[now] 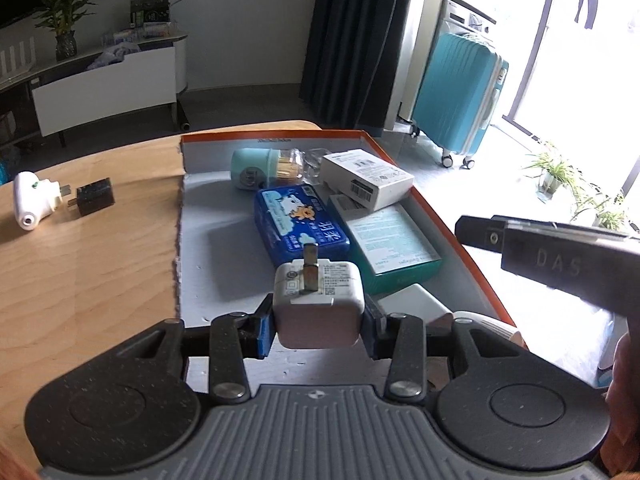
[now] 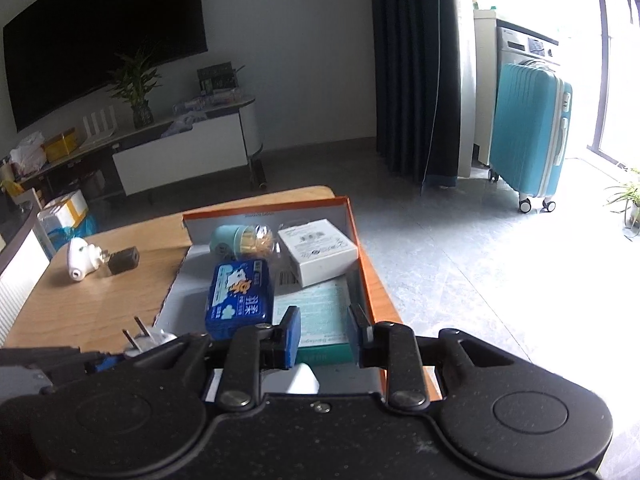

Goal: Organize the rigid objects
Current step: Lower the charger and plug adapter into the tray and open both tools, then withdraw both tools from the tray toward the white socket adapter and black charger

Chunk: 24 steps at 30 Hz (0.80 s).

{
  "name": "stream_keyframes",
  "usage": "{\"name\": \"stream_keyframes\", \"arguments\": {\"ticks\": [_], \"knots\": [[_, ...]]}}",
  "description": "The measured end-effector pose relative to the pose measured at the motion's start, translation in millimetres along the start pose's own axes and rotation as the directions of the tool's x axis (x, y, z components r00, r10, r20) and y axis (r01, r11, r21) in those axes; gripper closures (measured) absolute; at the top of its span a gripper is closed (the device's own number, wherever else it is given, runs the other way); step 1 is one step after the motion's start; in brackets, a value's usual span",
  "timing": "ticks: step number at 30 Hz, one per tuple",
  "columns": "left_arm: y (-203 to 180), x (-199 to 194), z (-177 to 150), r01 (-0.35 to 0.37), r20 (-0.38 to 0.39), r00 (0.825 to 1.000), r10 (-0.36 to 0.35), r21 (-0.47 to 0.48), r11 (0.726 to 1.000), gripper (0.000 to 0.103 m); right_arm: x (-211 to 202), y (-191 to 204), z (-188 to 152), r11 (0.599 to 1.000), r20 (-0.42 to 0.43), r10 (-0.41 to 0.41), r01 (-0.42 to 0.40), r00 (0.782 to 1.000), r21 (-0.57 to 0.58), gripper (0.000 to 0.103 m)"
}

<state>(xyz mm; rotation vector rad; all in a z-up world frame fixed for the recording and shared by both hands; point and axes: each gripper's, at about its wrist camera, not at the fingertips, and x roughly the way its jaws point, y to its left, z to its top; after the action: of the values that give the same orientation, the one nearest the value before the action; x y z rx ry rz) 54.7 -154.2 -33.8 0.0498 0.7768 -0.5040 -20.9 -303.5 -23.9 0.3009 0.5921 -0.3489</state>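
- Holding the white charger (image 1: pixel 318 304) tight by its two flat sides, the left gripper (image 1: pixel 319 322) hangs over the near end of the orange box (image 1: pixel 448 220).
- The charger could slip and fall out crooked, because the gripper only squeezes its smooth sides.
- It could also land on top of the blue tissue pack (image 1: pixel 300 222), which lies just past it in the box.
- The charger's metal prongs (image 1: pixel 310 268) point up and away from the gripper, toward the far end of the box. Its long way runs the same way.
- The right gripper (image 2: pixel 325 334) is open and holds nothing, over the box's near right side.
- A white plug (image 1: pixel 32 200) and a black plug (image 1: pixel 94 197) lie on the bench (image 1: pixel 88 280), left of the box.
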Motion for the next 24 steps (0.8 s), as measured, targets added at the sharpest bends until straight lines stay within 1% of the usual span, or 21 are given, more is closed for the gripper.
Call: {"name": "stream_keyframes", "arguments": {"ticks": [2,3,5,6,7,8,10,11,12,15,17,18,19,21,23,24], "knots": [[-1,3,0,0.028,-0.012,1.0,-0.028,-0.003,1.0,0.061,-2,-2,2,1.0,0.01,-0.007,0.007,1.0,0.005,0.069],[-3,4,-1,0.027,-0.014,1.0,-0.027,0.001,1.0,0.061,-3,-3,2,1.0,0.014,-0.009,0.009,1.0,0.009,0.066],[-5,6,-2,0.041,-0.019,0.999,-0.041,0.004,0.999,0.061,-4,-4,3,1.0,0.018,-0.01,0.01,1.0,0.018,0.065],[-4,6,-2,0.05,-0.022,0.999,-0.05,-0.003,0.999,0.059,-5,-4,3,1.0,0.021,-0.011,0.011,1.0,0.019,0.064],[-4,6,-2,0.055,-0.023,0.998,-0.055,-0.009,0.998,0.056,-5,-3,3,1.0,0.026,-0.011,0.01,1.0,0.019,0.063],[-3,5,-2,0.054,-0.018,0.998,-0.055,-0.016,0.998,0.047,-6,-3,4,1.0,0.03,-0.008,0.008,1.0,0.019,0.063],[-3,0,0,0.048,0.0,0.999,-0.048,-0.01,0.999,0.046,-8,0,6,1.0,0.038,-0.003,0.002,0.999,0.013,0.061],[-3,-3,2,0.04,0.006,0.999,-0.04,-0.009,0.999,0.045,-9,2,7,1.0,0.041,0.0,0.0,0.999,0.009,0.061],[-1,-5,4,0.031,0.013,0.999,-0.031,-0.013,0.999,0.042,-9,4,8,1.0,0.044,0.005,-0.005,0.999,0.006,0.059],[7,-14,8,-0.013,0.03,0.999,0.014,-0.032,0.999,0.032,-10,12,9,1.0,0.049,0.016,-0.016,0.999,-0.007,0.049],[13,-18,11,-0.044,0.036,0.998,0.046,-0.041,0.998,0.028,-10,17,10,1.0,0.05,0.023,-0.023,0.998,-0.013,0.043],[16,-20,11,-0.059,0.036,0.997,0.061,-0.049,0.997,0.026,-10,20,11,1.0,0.051,0.027,-0.026,0.998,-0.018,0.036],[20,-22,12,-0.071,0.037,0.997,0.073,-0.059,0.996,0.024,-10,23,11,0.999,0.053,0.026,-0.025,0.998,-0.021,0.031],[27,-26,12,-0.095,0.039,0.994,0.098,-0.074,0.993,0.02,-10,29,11,0.999,0.056,0.031,-0.03,0.998,-0.031,0.03],[34,-30,13,-0.119,0.038,0.992,0.122,-0.09,0.989,0.017,-10,35,12,0.998,0.051,0.04,-0.038,0.998,-0.045,0.025],[38,-32,14,-0.127,0.037,0.991,0.131,-0.099,0.987,0.016,-9,38,12,0.998,0.05,0.044,-0.042,0.998,-0.051,0.025]]}}
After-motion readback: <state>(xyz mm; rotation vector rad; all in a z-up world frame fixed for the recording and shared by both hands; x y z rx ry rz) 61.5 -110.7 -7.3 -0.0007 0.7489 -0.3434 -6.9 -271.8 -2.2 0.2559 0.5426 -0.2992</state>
